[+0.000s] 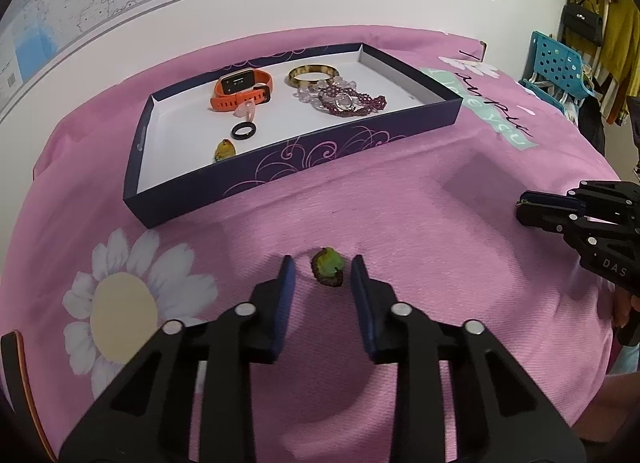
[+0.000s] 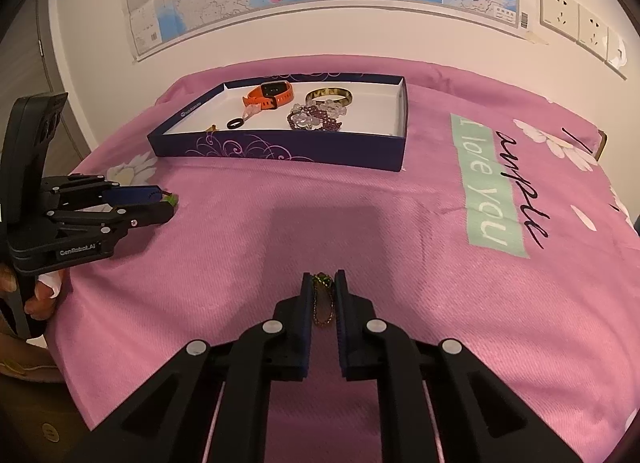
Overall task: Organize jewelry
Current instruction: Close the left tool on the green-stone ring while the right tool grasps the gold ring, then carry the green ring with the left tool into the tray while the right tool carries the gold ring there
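A green pendant lies on the pink cloth between the fingertips of my open left gripper; the jaws stand on either side of it, apart from it. It also shows at the left gripper's tips in the right wrist view. My right gripper is shut on a dark brownish pendant with a green top, held just above the cloth. The navy tray holds an orange watch, a gold bangle, purple bead bracelets, a black ring and a yellow pendant.
The pink cloth covers the whole table, with flower prints and a green text strip. The wall with a map stands behind the tray. A blue crate and hanging bags are at the far right.
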`<state>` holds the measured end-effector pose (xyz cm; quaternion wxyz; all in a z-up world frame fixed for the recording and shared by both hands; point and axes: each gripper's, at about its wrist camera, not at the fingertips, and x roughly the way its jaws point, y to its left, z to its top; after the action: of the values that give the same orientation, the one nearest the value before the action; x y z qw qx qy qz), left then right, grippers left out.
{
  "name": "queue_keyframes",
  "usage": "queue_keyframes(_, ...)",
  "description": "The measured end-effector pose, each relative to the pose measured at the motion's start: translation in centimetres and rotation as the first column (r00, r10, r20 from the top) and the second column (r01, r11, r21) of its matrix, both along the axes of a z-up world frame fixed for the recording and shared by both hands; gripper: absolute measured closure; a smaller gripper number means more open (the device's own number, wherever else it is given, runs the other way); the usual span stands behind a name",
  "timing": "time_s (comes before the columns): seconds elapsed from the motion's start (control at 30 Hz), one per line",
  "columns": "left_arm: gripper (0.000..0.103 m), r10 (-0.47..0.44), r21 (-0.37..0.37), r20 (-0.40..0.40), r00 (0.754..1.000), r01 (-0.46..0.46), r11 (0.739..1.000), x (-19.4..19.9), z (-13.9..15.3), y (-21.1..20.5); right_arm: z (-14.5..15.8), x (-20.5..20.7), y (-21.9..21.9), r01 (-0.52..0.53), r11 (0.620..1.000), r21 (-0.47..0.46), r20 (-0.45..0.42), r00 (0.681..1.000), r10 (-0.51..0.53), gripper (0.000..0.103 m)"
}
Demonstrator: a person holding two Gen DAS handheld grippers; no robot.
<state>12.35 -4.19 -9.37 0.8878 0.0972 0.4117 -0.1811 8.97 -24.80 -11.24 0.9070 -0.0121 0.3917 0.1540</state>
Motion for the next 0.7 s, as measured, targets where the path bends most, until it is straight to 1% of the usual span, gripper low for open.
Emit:
queue_keyframes(0.03, 0.083, 0.0, 0.0, 0.001, 1.0, 0.0, 1.0, 0.0, 0.0, 0.0, 0.0, 0.0, 0.1, 0.0, 1.0, 0.002, 0.0, 1.0, 0.0, 0.094)
queue_keyframes(0.13, 0.088, -0.004, -0.004, 0.001, 1.0, 0.004, 1.0, -0.1, 0.0, 0.0, 0.1, 0.0, 0.2, -0.007, 1.0, 0.014, 0.001, 1.0, 0.007, 0.094)
queue_keyframes(0.37, 0.088, 0.005, -0.008, 0.005, 1.0, -0.005, 1.0, -0.1, 0.1, 0.1, 0.3, 0.1, 0.3, -0.016, 0.999, 0.031, 0.006, 1.0, 0.015, 0.094)
queue_keyframes(0.7, 0.088, 0.009, -0.034, 0.026, 1.0, -0.008, 0.999, -0.5, 1.2, 0.5, 1.0, 0.5, 0.9, -0.035, 0.998, 0.055, 0.025, 0.999, 0.033, 0.094)
